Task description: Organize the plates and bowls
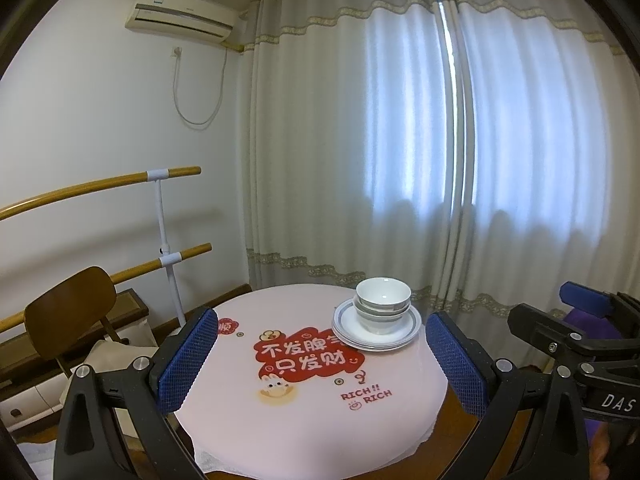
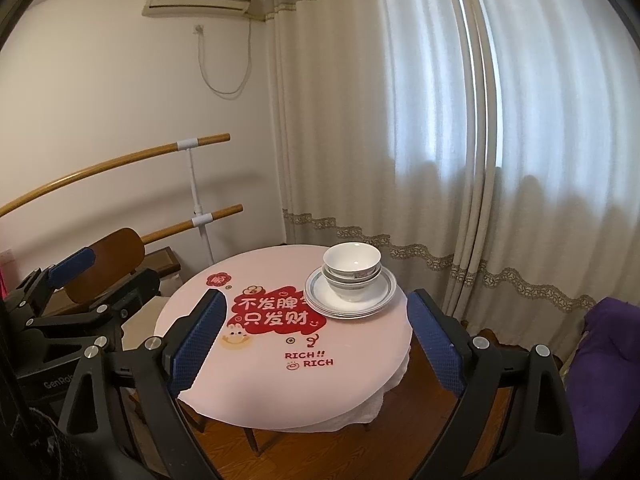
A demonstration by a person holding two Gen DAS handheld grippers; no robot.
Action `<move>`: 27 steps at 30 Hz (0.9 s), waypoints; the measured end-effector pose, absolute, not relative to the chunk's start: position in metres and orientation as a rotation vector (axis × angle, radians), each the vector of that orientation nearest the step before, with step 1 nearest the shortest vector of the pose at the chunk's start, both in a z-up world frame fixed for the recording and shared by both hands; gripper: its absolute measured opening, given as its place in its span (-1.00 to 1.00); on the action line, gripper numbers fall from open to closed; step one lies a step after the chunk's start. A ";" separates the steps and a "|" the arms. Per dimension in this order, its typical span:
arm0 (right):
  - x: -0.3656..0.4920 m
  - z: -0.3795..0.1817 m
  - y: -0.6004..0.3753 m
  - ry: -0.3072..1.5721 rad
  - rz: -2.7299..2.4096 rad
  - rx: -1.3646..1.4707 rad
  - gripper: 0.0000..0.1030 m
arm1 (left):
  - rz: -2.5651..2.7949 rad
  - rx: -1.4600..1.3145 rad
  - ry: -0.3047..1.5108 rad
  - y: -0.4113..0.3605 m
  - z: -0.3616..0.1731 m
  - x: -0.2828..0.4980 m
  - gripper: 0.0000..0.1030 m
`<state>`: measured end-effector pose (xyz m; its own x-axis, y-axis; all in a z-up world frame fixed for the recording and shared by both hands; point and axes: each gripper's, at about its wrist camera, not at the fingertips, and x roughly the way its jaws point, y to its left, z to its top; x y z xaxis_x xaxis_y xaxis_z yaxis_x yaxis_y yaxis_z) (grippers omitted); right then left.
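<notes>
Curtains (image 1: 400, 140): cream, drawn, covering window behind table.
Round table (image 2: 280, 380): pink cloth w/ red print, wood floor beneath.
Left gripper (image 1: 320, 360): jaws spread wide, holding nothing, short of table's near edge.
Right gripper (image 2: 316, 340): same, wide apart, empty.
Plates (image 2: 376, 292): white stack, blue-rimmed, far right of tabletop.
Bowls (image 2: 352, 268): white, nested, sitting on plate stack.

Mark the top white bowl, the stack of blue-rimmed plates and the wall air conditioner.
Top white ceramic bowl (image 2: 352, 258): right wrist view, on its inner wall.
Stack of blue-rimmed white plates (image 2: 320, 294): right wrist view, on the top plate's bare left side.
White wall-mounted air conditioner (image 1: 180, 14): left wrist view, on its front panel.
</notes>
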<state>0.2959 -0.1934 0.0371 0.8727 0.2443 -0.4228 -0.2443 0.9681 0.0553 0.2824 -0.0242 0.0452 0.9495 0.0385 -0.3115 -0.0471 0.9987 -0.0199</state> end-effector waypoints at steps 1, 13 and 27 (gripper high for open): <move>0.296 0.037 -0.194 0.442 0.255 0.000 0.81 | 0.043 -0.027 0.317 -0.025 0.046 0.282 0.99; 0.298 0.036 -0.197 0.452 0.256 0.006 0.81 | 0.045 -0.022 0.328 -0.026 0.047 0.283 0.98; 0.300 0.037 -0.200 0.450 0.254 0.004 0.82 | 0.046 -0.020 0.321 -0.027 0.047 0.285 0.99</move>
<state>0.2998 -0.1999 0.0375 0.8694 0.2437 -0.4298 -0.2420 0.9684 0.0597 0.2849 -0.0272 0.0470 0.9479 0.0420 -0.3158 -0.0483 0.9988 -0.0123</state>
